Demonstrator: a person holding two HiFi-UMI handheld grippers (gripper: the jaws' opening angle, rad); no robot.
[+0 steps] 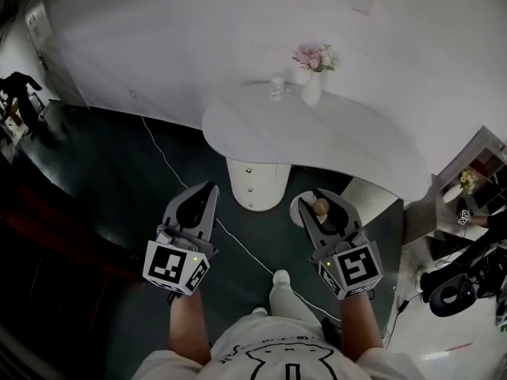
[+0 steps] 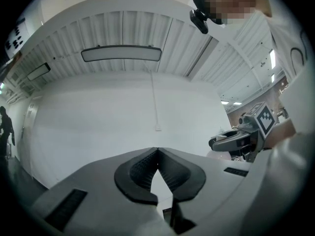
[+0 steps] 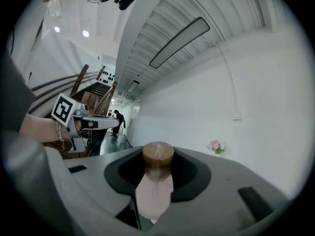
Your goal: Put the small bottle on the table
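Right gripper view shows the right gripper (image 3: 157, 167) pinching the small bottle (image 3: 156, 193) between its two jaws. The bottle has a pale pink body and a brown rounded stopper (image 3: 158, 156) that stands up above the pads. What the bottle holds cannot be determined (the body reads as opaque).

Head view places the held bottle in the air, short of the near edge of the white table (image 1: 333, 149) and not touching it.

Left gripper (image 2: 157, 151): jaws pressed together at the tips, nothing between them. It is held beside the right gripper, the two apart.

On the far side of the table stands a white vase (image 1: 312, 91) containing pink flowers (image 1: 315, 56). Just beside it, to the left, sits a small clear glass vessel (image 1: 276, 85), contents not discernible. A white cable (image 1: 162, 155) runs across the dark floor (image 1: 119, 180).
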